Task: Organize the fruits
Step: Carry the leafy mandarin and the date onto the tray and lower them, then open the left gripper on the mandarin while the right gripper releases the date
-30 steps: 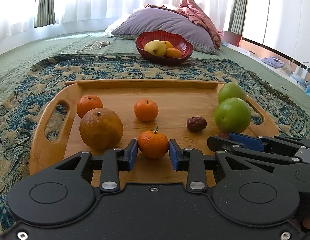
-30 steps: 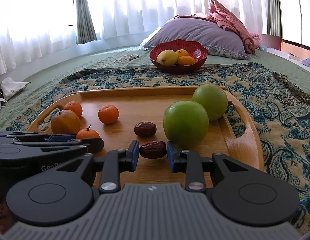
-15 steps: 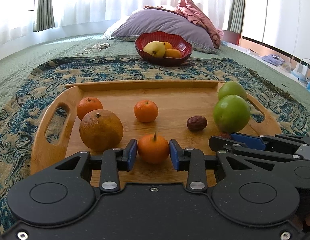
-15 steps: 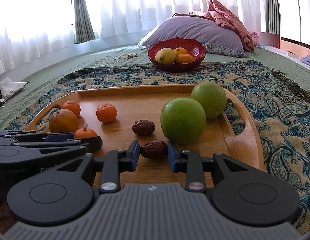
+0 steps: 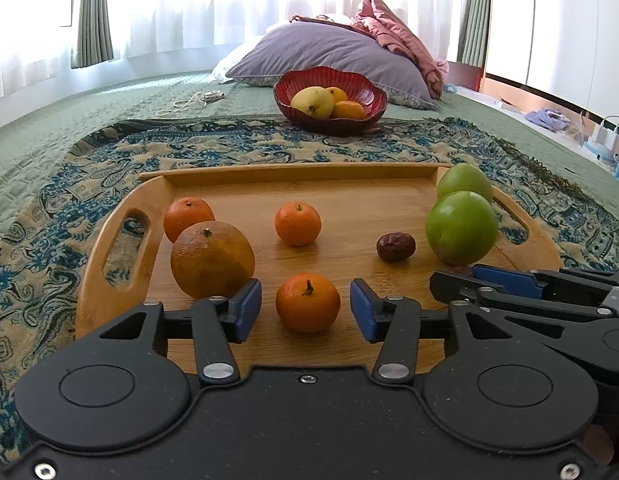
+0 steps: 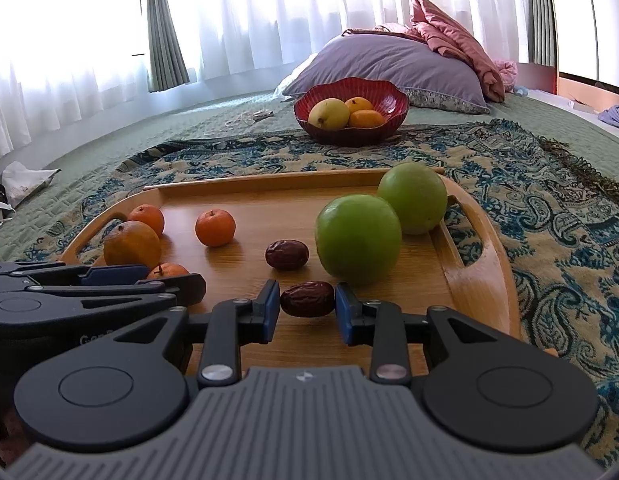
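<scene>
1. Task barely begun, judging by the layout: 3 fruits already in the red bowl [image 5: 330, 101] beyond the far edge of the wooden tray [image 5: 121, 256]; 8 pieces left on the tray.
2. On the tray's left half: large orange [image 5: 212, 259], 2 small mandarins behind and to its right, plus the stemmed mandarin [image 5: 308, 302] near the front edge.
3. On the tray's right half: 2 green apples [image 6: 358, 238] by the right handle, a date at mid-tray, and the front date [image 6: 307, 298].
4. Left gripper [image 5: 305, 311]: spread wide around the stemmed mandarin, clear gaps on both sides, nothing grasped.
5. Right gripper [image 6: 307, 307]: pads close against the front date's ends; firm contact impossible to confirm.
6. Writing: only a partial embossed "Gen…" on the left gripper's body, seen from the right wrist view; rest hidden. No other labels legible.
</scene>
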Tool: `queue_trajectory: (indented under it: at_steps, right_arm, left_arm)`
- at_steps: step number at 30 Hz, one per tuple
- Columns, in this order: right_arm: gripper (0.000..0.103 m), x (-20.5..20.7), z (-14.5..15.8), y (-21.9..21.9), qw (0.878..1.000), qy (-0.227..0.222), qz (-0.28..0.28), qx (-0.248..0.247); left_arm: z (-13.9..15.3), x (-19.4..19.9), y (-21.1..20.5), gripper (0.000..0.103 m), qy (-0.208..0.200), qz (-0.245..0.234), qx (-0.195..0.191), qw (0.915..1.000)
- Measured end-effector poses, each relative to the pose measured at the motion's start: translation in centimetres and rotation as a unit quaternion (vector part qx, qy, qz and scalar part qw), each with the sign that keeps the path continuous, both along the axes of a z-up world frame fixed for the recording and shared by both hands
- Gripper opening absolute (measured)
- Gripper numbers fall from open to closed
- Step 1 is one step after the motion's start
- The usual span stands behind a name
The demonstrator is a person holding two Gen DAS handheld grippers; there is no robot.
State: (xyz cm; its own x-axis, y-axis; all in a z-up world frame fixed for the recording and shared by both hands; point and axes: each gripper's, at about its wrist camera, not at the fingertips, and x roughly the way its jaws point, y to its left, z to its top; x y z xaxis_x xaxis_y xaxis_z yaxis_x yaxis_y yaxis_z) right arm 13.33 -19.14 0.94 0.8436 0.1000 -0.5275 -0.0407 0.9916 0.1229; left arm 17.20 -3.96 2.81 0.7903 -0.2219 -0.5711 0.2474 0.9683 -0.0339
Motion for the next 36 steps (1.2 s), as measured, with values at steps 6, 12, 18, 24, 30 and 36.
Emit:
queue_trajectory:
  at_steps: [6, 12, 18, 24, 30, 36]
  right_arm:
    - [0.041, -0.8, 0.7, 0.0, 1.000, -0.010, 0.001, -0.001]
    - [0.055, -2.0, 1.7, -0.3, 1.000, -0.029, 0.002, -0.003]
    - [0.063, -3.3, 2.6, -0.4, 0.999, -0.047, 0.006, -0.015]
    - [0.070, -4.5, 2.8, -0.5, 0.998, -0.053, 0.008, -0.023]
    - [0.078, -5.7, 2.2, -0.7, 0.998, -0.052, 0.010, -0.029]
    - [0.084, -6.5, 1.4, -0.8, 0.998, -0.047, 0.007, -0.034]
  left_arm:
    - [0.9, -1.1, 0.5, 0.060, -0.010, 0.002, -0.003, 0.9999]
    - [2.3, -2.9, 0.9, 0.074, -0.034, 0.002, 0.000, 0.9994]
    - [3.2, -4.5, 1.4, 0.081, -0.044, 0.006, 0.000, 0.9990]
    - [3.2, -6.0, 2.0, 0.085, -0.040, 0.014, -0.004, 0.9991]
    - [2.8, -7.3, 2.6, 0.086, -0.036, 0.023, -0.001, 0.9991]
    - [1.7, -7.9, 3.0, 0.086, -0.023, 0.036, 0.005, 0.9991]
